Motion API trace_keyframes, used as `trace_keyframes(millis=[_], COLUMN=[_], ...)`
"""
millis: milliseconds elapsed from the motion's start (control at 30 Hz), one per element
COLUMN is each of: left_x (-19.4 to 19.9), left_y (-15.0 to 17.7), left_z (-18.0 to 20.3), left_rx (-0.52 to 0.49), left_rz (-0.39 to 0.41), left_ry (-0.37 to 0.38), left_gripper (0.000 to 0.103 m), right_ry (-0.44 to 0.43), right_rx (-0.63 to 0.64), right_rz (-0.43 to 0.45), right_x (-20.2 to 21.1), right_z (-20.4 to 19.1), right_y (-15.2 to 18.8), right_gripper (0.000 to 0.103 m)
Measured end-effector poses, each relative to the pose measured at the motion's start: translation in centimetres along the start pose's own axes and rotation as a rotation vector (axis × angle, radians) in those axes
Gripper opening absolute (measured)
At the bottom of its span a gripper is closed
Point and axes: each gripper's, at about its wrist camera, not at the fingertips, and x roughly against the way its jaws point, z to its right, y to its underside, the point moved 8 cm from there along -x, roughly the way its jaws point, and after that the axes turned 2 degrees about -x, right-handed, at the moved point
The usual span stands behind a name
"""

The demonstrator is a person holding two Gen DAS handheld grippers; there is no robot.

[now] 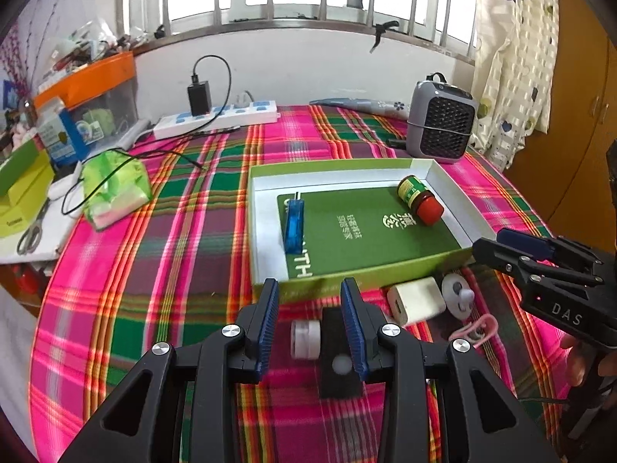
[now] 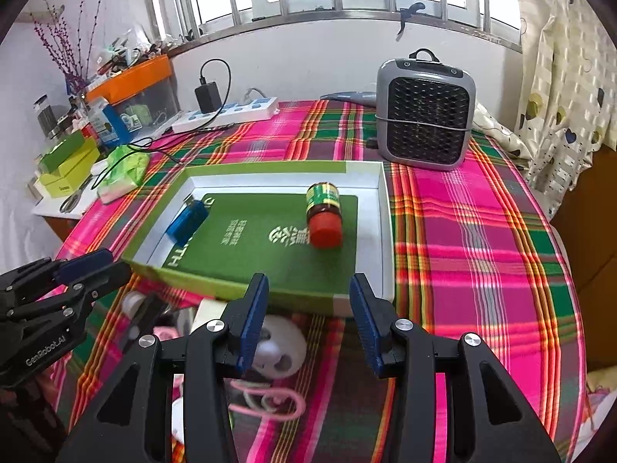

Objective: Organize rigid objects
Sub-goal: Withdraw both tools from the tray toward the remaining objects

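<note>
A green-edged shallow box [image 1: 347,164] [image 2: 370,171] lies on the plaid table. In it lie a blue USB stick [image 1: 294,225] [image 2: 189,219] and a small red-capped jar [image 1: 420,200] [image 2: 324,214], both on a green booklet. In front of the box lie a small white roll [image 1: 305,338], a black block [image 1: 341,366], a white charger [image 1: 416,300], a white round gadget [image 1: 459,294] [image 2: 279,347] and a pink cord [image 1: 476,330] [image 2: 270,401]. My left gripper [image 1: 310,332] is open above the roll and block. My right gripper [image 2: 308,324] is open and empty over the round gadget.
A grey fan heater [image 1: 441,121] [image 2: 424,115] stands behind the box. A white power strip [image 1: 216,117] with a black adapter lies at the back. A green tissue pack [image 1: 115,189], scissors [image 1: 31,235] and cluttered boxes sit at the left.
</note>
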Motion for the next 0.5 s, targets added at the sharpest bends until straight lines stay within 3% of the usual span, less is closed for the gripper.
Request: trace_keyframes(millis=[500], left_x=[2.5], left_y=[3.6], left_z=[-1.0], left_rx=[0.046], left_rz=[0.009], left_ry=[0.028], left_gripper=[0.032], right_ry=[-0.041], right_rx=[0.006], right_rz=[0.027], right_x=[3.0], right_z=[-1.7], right_y=[3.5], right_gripper=[0.045])
